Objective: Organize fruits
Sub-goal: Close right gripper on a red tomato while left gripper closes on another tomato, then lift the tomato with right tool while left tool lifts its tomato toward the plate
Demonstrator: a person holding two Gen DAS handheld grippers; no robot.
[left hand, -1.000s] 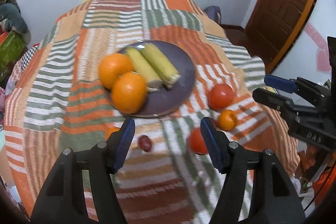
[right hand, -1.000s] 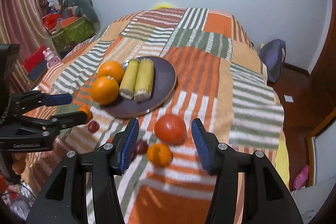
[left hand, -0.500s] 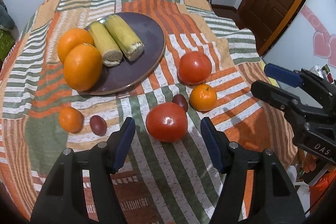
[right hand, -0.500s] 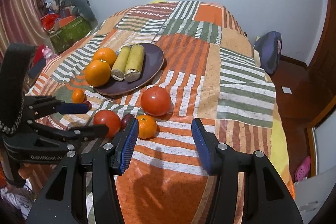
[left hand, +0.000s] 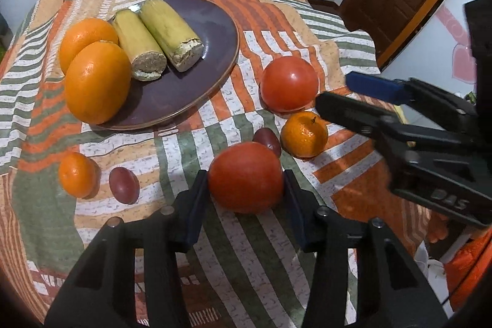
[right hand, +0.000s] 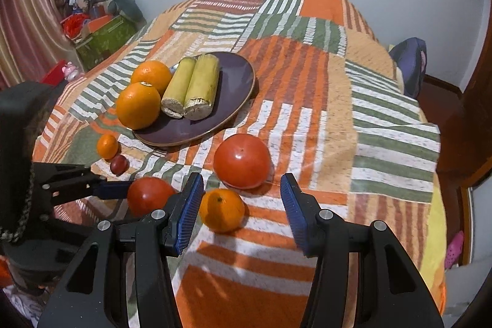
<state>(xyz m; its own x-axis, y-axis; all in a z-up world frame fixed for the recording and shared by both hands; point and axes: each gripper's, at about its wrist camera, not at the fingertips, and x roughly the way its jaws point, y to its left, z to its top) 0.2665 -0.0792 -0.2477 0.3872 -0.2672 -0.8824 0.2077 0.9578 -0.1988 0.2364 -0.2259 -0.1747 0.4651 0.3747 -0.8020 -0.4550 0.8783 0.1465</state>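
A striped patchwork blanket [right hand: 307, 88] covers the bed. On it lie a dark plate [right hand: 236, 76] at the far left, two tomatoes [right hand: 242, 161] [right hand: 149, 195], two mandarins [right hand: 221, 209] [right hand: 107, 146] and two small dark-red fruits [left hand: 123, 185] [left hand: 267, 138] nearer.

1. Dark purple plate [left hand: 212, 29] on the striped bedspread holds two oranges [left hand: 97, 82] and two husked yellow-green rolls [left hand: 170, 33].
2. Beside its near rim: two red tomatoes [left hand: 246, 177], two mandarins [left hand: 303, 134], two small dark-red fruits [left hand: 123, 185].
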